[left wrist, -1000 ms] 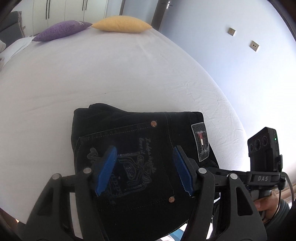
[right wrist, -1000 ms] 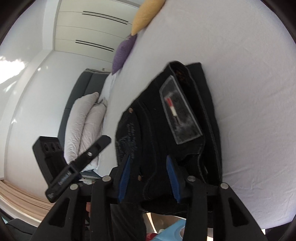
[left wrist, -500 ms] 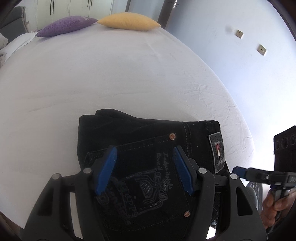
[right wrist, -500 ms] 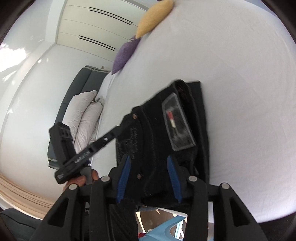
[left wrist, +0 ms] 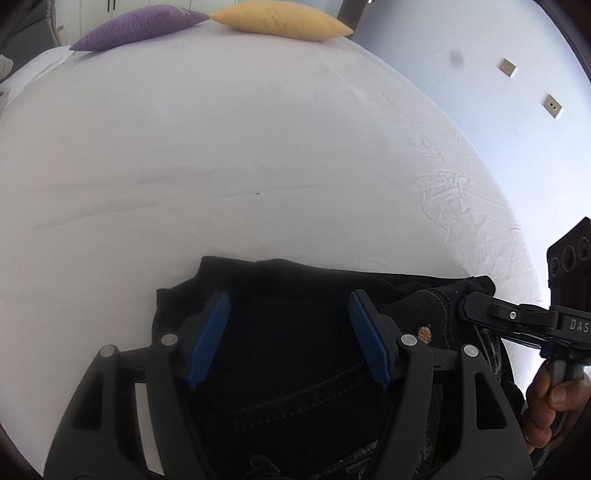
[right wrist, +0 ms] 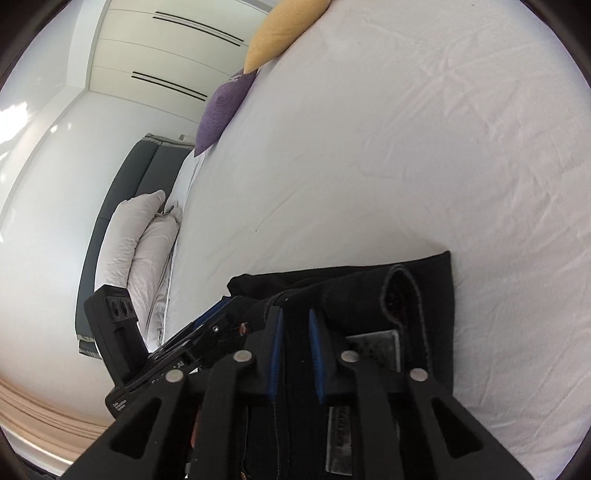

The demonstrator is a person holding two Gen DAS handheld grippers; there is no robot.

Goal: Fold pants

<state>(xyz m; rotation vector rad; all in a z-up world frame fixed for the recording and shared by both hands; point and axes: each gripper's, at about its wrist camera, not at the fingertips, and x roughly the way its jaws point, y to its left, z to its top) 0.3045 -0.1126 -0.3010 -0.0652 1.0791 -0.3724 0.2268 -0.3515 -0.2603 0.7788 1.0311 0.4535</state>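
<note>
Black folded pants (left wrist: 280, 280) lie on the white bed (left wrist: 258, 147), near its front edge. My left gripper (left wrist: 290, 332) hangs low over them. Its blue pads stand wide apart and still spreading, with cloth below them but none pinched. My right gripper (right wrist: 295, 354) is at the pants' (right wrist: 424, 295) waistband side, beside the grey label. Its jaws are closing to a narrow gap filled with black denim. In the left wrist view the right gripper (left wrist: 469, 308) meets the pants' raised right edge. In the right wrist view the left gripper (right wrist: 218, 317) shows at the left.
A purple cushion (left wrist: 136, 24) and a yellow cushion (left wrist: 280, 20) lie at the far end of the bed. White pillows (right wrist: 136, 236) rest against a dark headboard off the bed's left side. A hand (left wrist: 550, 398) holds the right gripper's handle. A wall stands to the right.
Both grippers moved forward and lower onto the pants, which now fill the bottom of both views. The right jaws narrowed sharply around the denim. The left pads spread slightly.
</note>
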